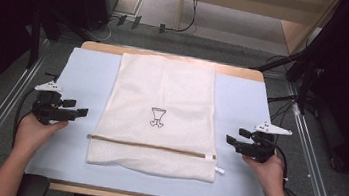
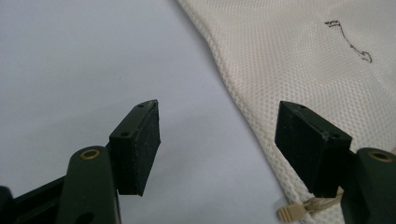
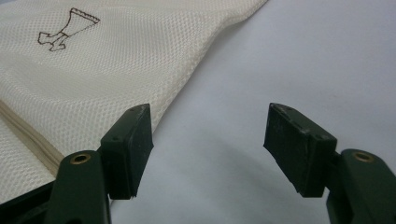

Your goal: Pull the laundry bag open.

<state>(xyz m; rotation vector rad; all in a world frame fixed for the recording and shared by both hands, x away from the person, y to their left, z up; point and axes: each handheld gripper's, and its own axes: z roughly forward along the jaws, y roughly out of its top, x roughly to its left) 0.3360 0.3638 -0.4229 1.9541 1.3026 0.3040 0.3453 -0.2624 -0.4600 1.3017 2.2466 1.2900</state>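
Cream mesh laundry bag (image 1: 160,111) lies flat in the middle of the tabletop (image 1: 242,106), on a pale blue mat (image 1: 84,74), long axis running away from the person. Small dark printed emblem (image 1: 156,117) sits near its centre. Tan zipper (image 1: 151,146) crosses the bag close to the near end, with a white tag (image 1: 219,170) sticking out at the near right corner. In the left gripper view the zipper's beige end (image 2: 292,213) pokes out at the bag's edge, just beside the inner jaw.

Handling, as a judgement: fine woven mesh, looks empty, so very light, limp, not fragile. It should drape and fold as soon as it is lifted, and may slide on the smooth mat if pushed. One thin layer is hard to pinch off a flat surface. Best holds look like the side hems or the corners, or the stiffer zipper line; the two near corners would suit one claw each.

Left claw (image 1: 74,107) hovers over the mat just left of the bag, level with the emblem, jaws spread wide, nothing between them. Left gripper view agrees: pads (image 2: 144,144) apart, bag edge running up just inside the right-hand one. Right claw (image 1: 239,136) sits just off the bag's right edge, near the zipper end, also released and empty. Right gripper view shows its pads (image 3: 140,149) gaping over bare mat, bag hem beside the left-hand one.

Both hands (image 1: 37,129) rest low at the near side. Dark floor and cables (image 1: 283,99) surround the tabletop.
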